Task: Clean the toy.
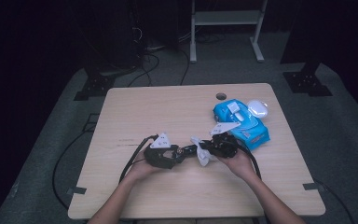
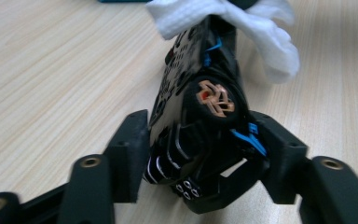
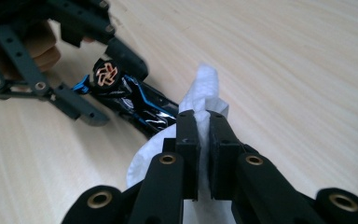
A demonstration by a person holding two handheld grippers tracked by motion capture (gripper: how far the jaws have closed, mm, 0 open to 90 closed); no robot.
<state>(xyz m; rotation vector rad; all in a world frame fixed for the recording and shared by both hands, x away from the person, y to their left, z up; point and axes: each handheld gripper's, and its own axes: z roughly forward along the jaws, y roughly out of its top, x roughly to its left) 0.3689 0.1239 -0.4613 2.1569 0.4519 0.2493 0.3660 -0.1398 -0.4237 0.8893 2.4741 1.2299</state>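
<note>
A small black toy car [image 2: 200,107] with blue trim and an orange wheel hub lies between the jaws of my left gripper [image 2: 201,128]. The jaws stand close to its sides without clearly pressing, so the gripper is open. My right gripper [image 3: 204,122] is shut on a white tissue [image 3: 207,84], which is draped against the far end of the car [image 3: 135,100]. In the high view both grippers meet near the table's middle front: the left gripper [image 1: 182,151], the car [image 1: 189,150], the tissue [image 1: 201,157] and the right gripper [image 1: 205,150].
A blue pack of wipes [image 1: 242,122] lies just behind the right hand, with a white rounded case [image 1: 258,108] beside it. The wooden table [image 1: 135,112] has a cable hole [image 1: 221,96] near its far edge. Cables trail off the left side.
</note>
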